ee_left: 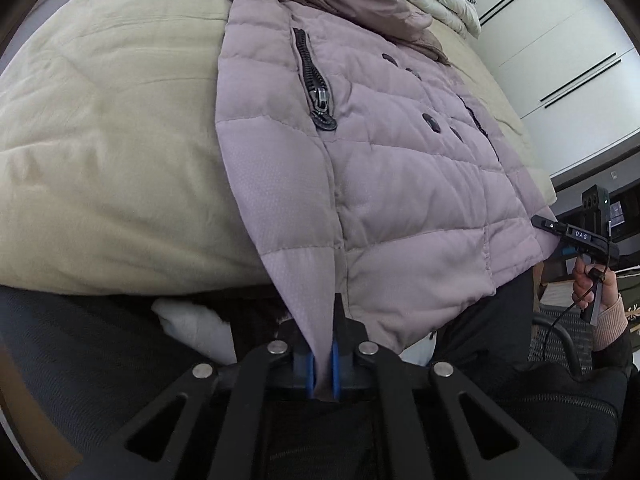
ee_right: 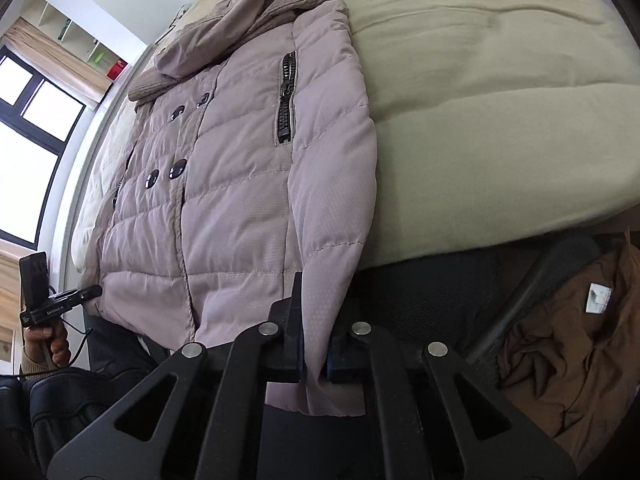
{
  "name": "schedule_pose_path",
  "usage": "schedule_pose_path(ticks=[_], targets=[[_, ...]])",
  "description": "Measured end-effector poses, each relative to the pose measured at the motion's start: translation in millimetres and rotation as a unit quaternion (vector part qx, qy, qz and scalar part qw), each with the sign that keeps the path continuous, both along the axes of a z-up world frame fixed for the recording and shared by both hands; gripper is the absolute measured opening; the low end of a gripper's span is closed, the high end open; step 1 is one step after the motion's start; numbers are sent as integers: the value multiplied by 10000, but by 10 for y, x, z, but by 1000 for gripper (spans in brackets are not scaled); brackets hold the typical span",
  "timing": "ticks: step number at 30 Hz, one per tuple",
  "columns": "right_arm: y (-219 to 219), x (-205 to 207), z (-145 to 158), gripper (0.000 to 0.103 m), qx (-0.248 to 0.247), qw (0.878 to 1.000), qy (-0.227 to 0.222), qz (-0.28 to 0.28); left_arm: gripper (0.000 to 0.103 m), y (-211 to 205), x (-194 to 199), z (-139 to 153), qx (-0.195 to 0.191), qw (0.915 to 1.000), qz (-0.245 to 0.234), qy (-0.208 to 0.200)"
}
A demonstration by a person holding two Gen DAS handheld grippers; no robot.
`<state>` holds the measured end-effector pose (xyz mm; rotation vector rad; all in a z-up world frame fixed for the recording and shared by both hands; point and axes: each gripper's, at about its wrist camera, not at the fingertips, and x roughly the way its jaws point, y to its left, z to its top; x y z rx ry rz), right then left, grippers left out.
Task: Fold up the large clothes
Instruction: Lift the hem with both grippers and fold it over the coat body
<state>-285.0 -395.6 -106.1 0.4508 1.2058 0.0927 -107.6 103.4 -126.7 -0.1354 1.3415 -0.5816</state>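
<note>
A quilted mauve coat lies front-up along the bed's near edge, hem overhanging, still unfolded. The left gripper and right gripper each pinch a bottom hem corner; by the look of it, every fold remains ahead.

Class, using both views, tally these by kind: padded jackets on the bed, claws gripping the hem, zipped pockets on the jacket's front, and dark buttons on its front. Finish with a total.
padded jacket: 1
claws, left claw and right claw, both shut on the hem: 2
zipped pockets: 2
dark buttons: 4
Total: 9
</note>
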Motion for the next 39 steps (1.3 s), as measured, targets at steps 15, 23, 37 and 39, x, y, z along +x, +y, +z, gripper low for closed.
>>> schedule_pose_path(ticks=[15, 23, 37, 39], targets=[[-222, 482, 1071, 6, 931, 9776, -1813, -519, 6, 657, 764, 1060, -2678, 9442, 1878, -374], [-282, 1382, 1671, 5, 408, 9610, -2572, -929, 6, 640, 1680, 1381, -3386, 9061, 2426, -743], [-345, 3880, 1939, 5, -570, 9521, -2723, -1269, 6, 355, 3665, 1430, -2837, 8956, 3138, -1379], [-354, 4278, 1804, 5, -724, 9527, -2639, -1323, 6, 278, 3938, 1352, -2579, 8998, 3175, -1519]])
